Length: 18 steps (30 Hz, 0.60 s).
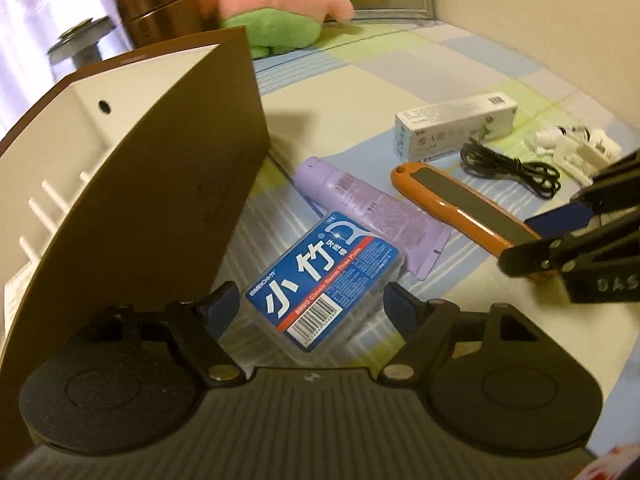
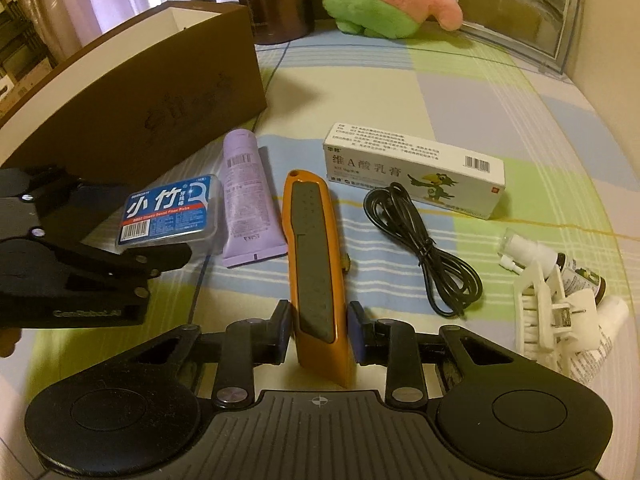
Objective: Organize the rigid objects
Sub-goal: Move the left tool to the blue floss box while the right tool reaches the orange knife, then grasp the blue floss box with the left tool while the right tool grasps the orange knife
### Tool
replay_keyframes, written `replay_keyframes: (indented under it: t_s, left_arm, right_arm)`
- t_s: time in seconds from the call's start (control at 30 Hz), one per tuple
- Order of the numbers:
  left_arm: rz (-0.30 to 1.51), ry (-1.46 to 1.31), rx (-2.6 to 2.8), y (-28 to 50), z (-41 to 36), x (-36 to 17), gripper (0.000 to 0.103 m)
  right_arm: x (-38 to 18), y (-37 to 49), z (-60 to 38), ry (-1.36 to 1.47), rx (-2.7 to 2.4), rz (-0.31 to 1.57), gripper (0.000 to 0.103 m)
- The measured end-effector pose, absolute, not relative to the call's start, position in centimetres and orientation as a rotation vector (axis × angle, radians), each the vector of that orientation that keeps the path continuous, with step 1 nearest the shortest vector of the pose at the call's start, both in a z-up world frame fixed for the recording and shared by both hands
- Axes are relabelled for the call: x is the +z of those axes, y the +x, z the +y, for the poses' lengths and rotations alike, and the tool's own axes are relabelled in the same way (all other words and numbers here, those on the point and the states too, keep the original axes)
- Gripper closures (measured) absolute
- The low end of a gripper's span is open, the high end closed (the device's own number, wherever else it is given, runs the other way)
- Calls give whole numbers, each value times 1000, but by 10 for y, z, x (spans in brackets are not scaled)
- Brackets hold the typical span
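Evidently little is packed: the right gripper (image 2: 318, 334) clamps the orange utility knife (image 2: 314, 264) between its pads, the left gripper (image 1: 306, 300) straddles the floss-pick box (image 1: 324, 280) unclenched, and the brown box (image 2: 132, 108) waits beyond both.

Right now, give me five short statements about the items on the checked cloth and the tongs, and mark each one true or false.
1. The right tongs bracket the orange utility knife with the grey grip. True.
2. The left tongs are clamped on the lilac squeeze tube. False: they stand open around the blue dental floss pick box.
3. The coiled black cable lies between the knife and the white ointment carton. True.
4. The floss pick box sits inside the brown storage box with the white interior. False: it lies on the cloth in front of it.
5. The pink and green plush toy lies beside the knife. False: it sits at the far end of the cloth.
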<state>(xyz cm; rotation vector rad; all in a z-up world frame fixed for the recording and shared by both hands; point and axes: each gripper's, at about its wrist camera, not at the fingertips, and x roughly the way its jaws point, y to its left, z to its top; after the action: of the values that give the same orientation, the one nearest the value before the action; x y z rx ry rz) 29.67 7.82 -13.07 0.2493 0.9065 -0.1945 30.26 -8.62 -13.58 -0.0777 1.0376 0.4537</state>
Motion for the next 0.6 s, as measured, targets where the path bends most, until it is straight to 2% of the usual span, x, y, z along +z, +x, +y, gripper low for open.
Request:
replay_keyframes:
  t_s: [0.3, 0.37, 0.5, 0.6]
  left_arm:
    - [969, 143, -224, 270, 82, -120, 28]
    - [983, 91, -249, 262, 83, -116, 31]
    - [961, 110, -221, 263, 78, -112, 30]
    - [975, 129, -211, 279, 76, -118, 30]
  right_arm:
    - [-137, 298, -93, -58, 455, 1038, 76]
    - [-137, 296, -94, -63, 459, 1034, 73]
    - [-138, 297, -95, -78, 433, 1011, 56]
    - [-139, 299, -93, -81, 436, 993, 55]
